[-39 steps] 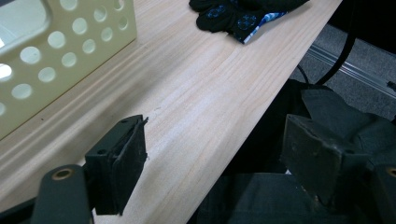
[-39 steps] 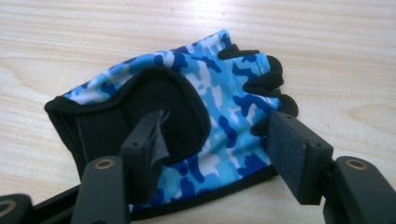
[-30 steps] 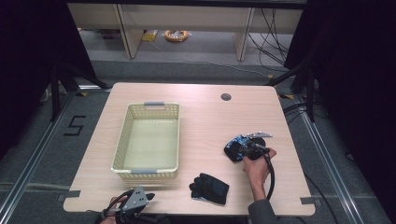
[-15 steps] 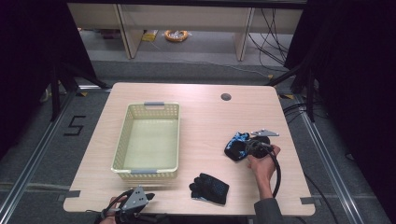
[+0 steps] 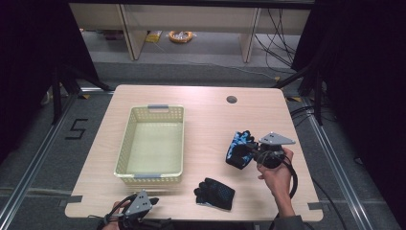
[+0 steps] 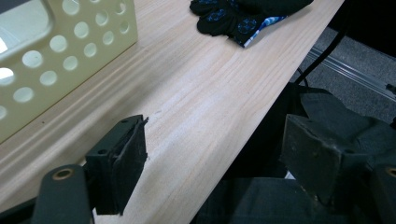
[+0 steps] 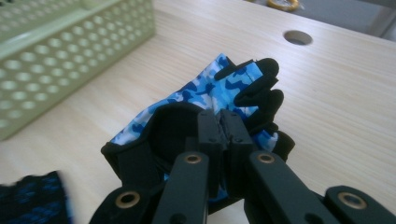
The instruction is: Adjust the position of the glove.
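A blue camouflage glove [image 5: 237, 146] with black fingertips hangs at the right side of the table, lifted a little off the wood. My right gripper [image 5: 249, 152] is shut on it; in the right gripper view the jaws pinch the black cuff of the glove [image 7: 210, 88] at the gripper [image 7: 219, 123]. A second, black glove [image 5: 215, 192] lies flat near the front edge. A pale yellow perforated basket [image 5: 149, 175] stands empty at the left. My left gripper [image 5: 143, 213] sits at the table's front left edge, open [image 6: 219, 149], with nothing between its jaws.
A round cable hole [image 5: 231, 99] is in the tabletop at the back right. The black glove [image 6: 233, 16] lies ahead of the left gripper, with the basket wall [image 6: 70, 37] beside it. Cables trail on the floor behind the table.
The right gripper has closed on the camouflage glove and risen with it, drifting slightly toward the back. The left gripper has stayed in place.
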Tool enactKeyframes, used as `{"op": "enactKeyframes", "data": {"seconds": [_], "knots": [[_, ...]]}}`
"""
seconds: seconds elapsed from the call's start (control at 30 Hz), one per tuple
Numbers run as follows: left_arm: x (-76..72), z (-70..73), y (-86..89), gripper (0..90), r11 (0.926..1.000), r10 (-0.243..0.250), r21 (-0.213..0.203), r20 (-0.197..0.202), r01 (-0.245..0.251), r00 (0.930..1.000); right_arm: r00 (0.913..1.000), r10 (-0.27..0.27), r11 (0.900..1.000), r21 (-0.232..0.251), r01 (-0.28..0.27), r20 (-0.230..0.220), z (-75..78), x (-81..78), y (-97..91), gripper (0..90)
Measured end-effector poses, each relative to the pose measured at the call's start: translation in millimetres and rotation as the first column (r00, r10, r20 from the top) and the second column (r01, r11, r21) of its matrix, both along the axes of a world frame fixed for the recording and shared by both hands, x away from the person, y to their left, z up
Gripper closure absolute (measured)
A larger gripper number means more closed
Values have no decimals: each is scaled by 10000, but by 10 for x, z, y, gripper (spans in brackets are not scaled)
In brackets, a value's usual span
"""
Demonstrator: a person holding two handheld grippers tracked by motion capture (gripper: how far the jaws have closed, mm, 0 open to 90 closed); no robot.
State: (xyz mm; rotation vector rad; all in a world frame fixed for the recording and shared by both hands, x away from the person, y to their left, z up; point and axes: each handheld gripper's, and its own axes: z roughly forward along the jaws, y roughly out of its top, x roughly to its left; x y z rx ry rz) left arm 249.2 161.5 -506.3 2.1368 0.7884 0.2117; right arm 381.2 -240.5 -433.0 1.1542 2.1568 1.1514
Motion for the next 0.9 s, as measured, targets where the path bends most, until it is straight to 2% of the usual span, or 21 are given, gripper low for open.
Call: {"op": "enactKeyframes", "data": {"seconds": [0.1, 0.13, 0.17, 0.2, 0.23, 0.27, 0.3, 0.33, 0.37, 0.4, 0.43, 0.47, 0.5, 0.6, 0.63, 0.7, 0.73, 0.77, 0.83, 0.87, 0.9], "knots": [[12, 21, -6, 223, 9998, -195, 100, 222, 193, 9996, 9996, 257, 9994, 241, -254, -98, 67, -148, 56, 887], [-4, 16, -33, 223, 9996, 53, -289, 68, -51, 10000, 9985, 520, 9984, 229, -524, 162, 72, -163, 51, 887], [-3, 18, -43, 224, 9992, 67, -395, -29, -68, 10000, 9981, 604, 9969, 495, -607, 71, 74, -206, 75, 887], [21, 38, -24, 224, 9997, -251, -13, 127, 251, 9996, 9967, 807, 9958, 419, -811, 112, 84, -229, 68, 887], [23, 38, -42, 224, 9998, -154, -145, -44, 153, 9999, 9969, 792, 9951, 603, -790, -11, 89, -277, 85, 887], [27, 41, -66, 225, 9994, -133, -314, 34, 134, 9999, 9962, 868, 9952, 455, -869, 51, 92, -308, 86, 887], [34, 48, -85, 225, 9994, -107, -338, -76, 104, 9999, 9957, 919, 9936, 648, -922, 70, 83, -343, 112, 887], [38, 46, -126, 226, 9978, -32, -663, -94, 25, 10000, 9939, 1097, 9929, 455, -1100, 94, 92, -369, 105, 887], [47, 57, -156, 226, 9969, -103, -778, -65, 98, 9999, 9925, 1222, 9914, 451, -1225, 96, 90, -399, 117, 887], [63, 79, -170, 229, 9985, -184, -513, -95, 179, 9998, 9919, 1269, 9904, 560, -1265, -43, 85, -441, 141, 887], [71, 88, -216, 229, 9964, -178, -834, -187, 162, 9997, 9902, 1395, 9892, 444, -1397, 78, 83, -458, 146, 887], [100, 104, -244, 230, 9966, -305, -769, 8, 304, 9995, 9904, 1379, 9888, 588, -1375, -27, 73, -492, 172, 887], [121, 126, -271, 231, 9968, -416, -688, -28, 413, 9991, 9875, 1578, 9858, 598, -1571, -65, 66, -507, 181, 887], [172, 148, -393, 248, 9950, -414, -919, -158, 398, 9990, 9848, 1729, 9821, 796, -1710, -177, 46, -566, 230, 887], [194, 154, -431, 250, 9950, -444, -901, -244, 421, 9987, 9820, 1891, 9798, 660, -1886, -8, 34, -560, 230, 887], [229, 159, -514, 260, 9941, -540, -958, -383, 501, 9978, 9779, 2091, 9759, 645, -2085, -35, 21, -585, 261, 887], [240, 166, -556, 265, 9929, -677, -1006, -352, 639, 9971, 9790, 2028, 9763, 822, -2004, -223, 14, -614, 285, 887], [253, 177, -590, 271, 9927, -758, -960, -320, 725, 9966, 9755, 2199, 9732, 697, -2190, -50, 2, -604, 285, 887], [283, 198, -652, 284, 9905, -947, -1021, -171, 925, 9954, 9722, 2335, 9701, 724, -2318, -159, -10, -633, 320, 887], [296, 211, -674, 292, 9916, -860, -987, -188, 838, 9961, 9686, 2484, 9664, 687, -2476, -29, -20, -630, 335, 887], [311, 221, -699, 297, 9912, -838, -1049, -197, 812, 9963, 9673, 2529, 9649, 780, -2508, -180, -27, -645, 355, 886]]}}
